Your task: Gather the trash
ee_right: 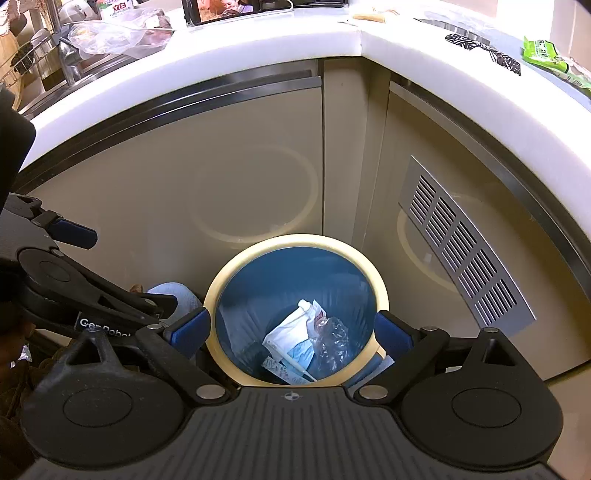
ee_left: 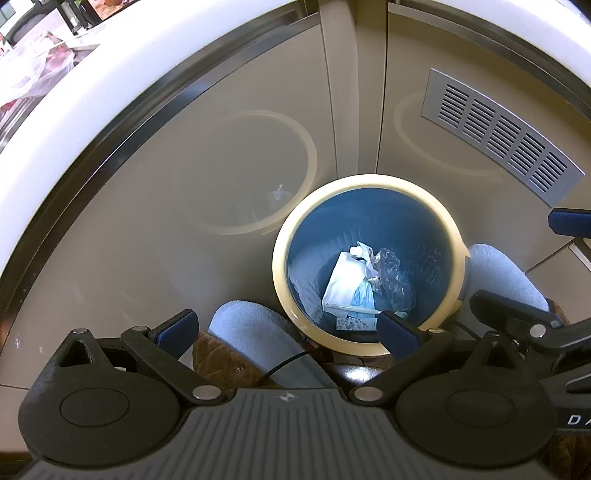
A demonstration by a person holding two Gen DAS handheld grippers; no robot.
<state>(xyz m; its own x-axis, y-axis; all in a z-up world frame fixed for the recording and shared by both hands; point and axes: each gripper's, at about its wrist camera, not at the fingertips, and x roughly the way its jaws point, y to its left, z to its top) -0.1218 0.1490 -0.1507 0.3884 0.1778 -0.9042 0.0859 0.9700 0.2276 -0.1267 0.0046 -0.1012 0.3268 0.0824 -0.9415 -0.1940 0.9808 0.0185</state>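
Trash (ee_right: 295,341) lies at the bottom of a round bin (ee_right: 221,291) with a blue interior and a cream rim: a white paper wrapper (ee_left: 345,282), a crumpled clear plastic bag (ee_left: 391,277), a pale blue piece beneath them, and a thin white stick resting across the pile. The bin stands on the floor in the inner corner of beige cabinet doors (ee_right: 177,206), whose glossy faces mirror its rim. A silver slotted vent (ee_right: 461,243) is set in the right-hand door. Both claws hang above the bin, pointing down into it. The right claw (ee_right: 293,330) is released, its blue-padded fingers (ee_right: 192,328) spread wide to either side of the rim with nothing between them. The left claw (ee_left: 288,328) is likewise released and empty, one finger over the near rim, the other over a light blue slipper (ee_left: 255,332). A second light blue slipper (ee_left: 506,273) shows beside the bin on the right. A white table (ee_right: 258,48) wraps the corner above the cabinets. It carries a clear plastic bag (ee_right: 118,33), a phone (ee_right: 225,11) with a lit screen, a green packet (ee_right: 546,55) and a black-and-white patterned wrapper (ee_right: 480,51).
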